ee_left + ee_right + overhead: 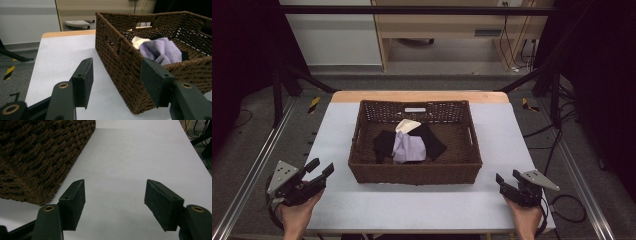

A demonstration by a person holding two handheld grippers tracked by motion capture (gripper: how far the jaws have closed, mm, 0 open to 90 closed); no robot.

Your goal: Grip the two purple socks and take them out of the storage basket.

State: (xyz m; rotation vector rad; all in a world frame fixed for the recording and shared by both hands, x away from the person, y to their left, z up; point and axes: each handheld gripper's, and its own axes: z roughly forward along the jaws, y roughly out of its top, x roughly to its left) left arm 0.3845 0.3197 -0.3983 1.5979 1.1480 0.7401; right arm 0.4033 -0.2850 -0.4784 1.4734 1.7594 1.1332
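While both of the person's hands are waiting at the near edge of the table (337, 125), the cloths are lying heaped in the middle of the wicker basket (414, 172): a lilac cloth (409, 148) on top, a black cloth (384, 142) spreading under it, a cream cloth (407, 125) peeking out behind. They are looking light, limp and crumpled, so I'm guessing they will sag and drag neighbours along; pinching a raised fold of the lilac one seems safest. The left gripper (319, 169) is hanging released beside the basket's near left corner, holding nothing, and the right gripper (507, 181) is likewise gaping and empty near the right corner.
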